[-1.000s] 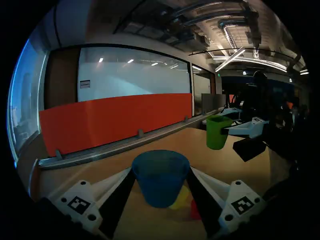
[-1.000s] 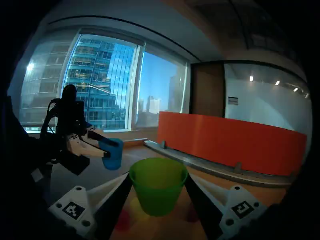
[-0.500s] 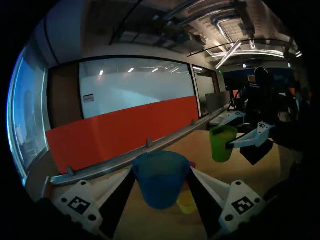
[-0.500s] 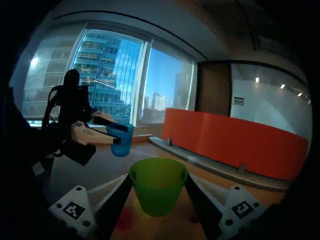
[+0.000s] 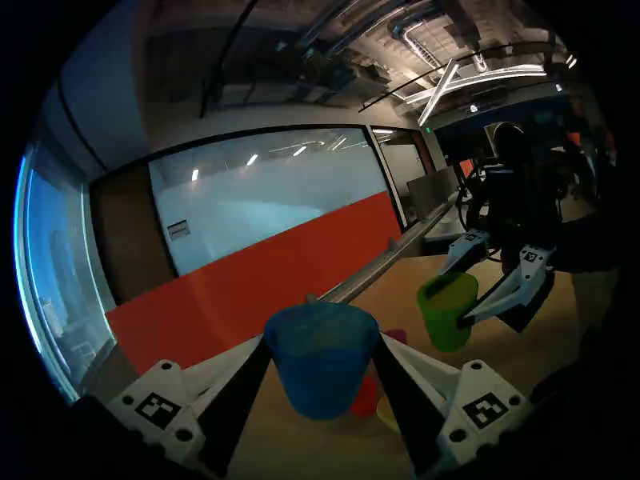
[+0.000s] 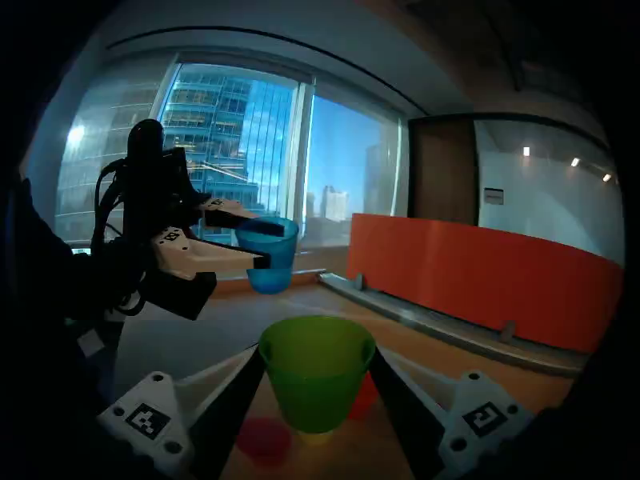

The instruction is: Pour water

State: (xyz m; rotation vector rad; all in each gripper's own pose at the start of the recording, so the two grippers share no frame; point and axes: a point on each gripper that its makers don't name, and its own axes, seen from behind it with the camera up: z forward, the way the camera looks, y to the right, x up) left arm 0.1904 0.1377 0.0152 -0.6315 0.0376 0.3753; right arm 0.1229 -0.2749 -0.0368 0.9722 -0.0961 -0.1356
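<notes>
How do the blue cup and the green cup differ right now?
Colour: the blue cup is blue, the green cup green. Holder: the left gripper is shut on the blue cup, the right gripper on the green cup. In the right gripper view the blue cup hangs higher than the green one, to its left. Shared: same tapered shape, both held off the table.

Looks like a high-rise office: tall windows [image 6: 232, 160] facing glass towers [image 6: 204, 128], a long wooden table [image 6: 416, 344] backed by an orange panel [image 6: 496, 272], a pale glass wall [image 5: 272, 200] behind it, and bare pipes [image 5: 336, 48] and strip lights [image 5: 448, 80] running across the open ceiling [image 5: 240, 64].
</notes>
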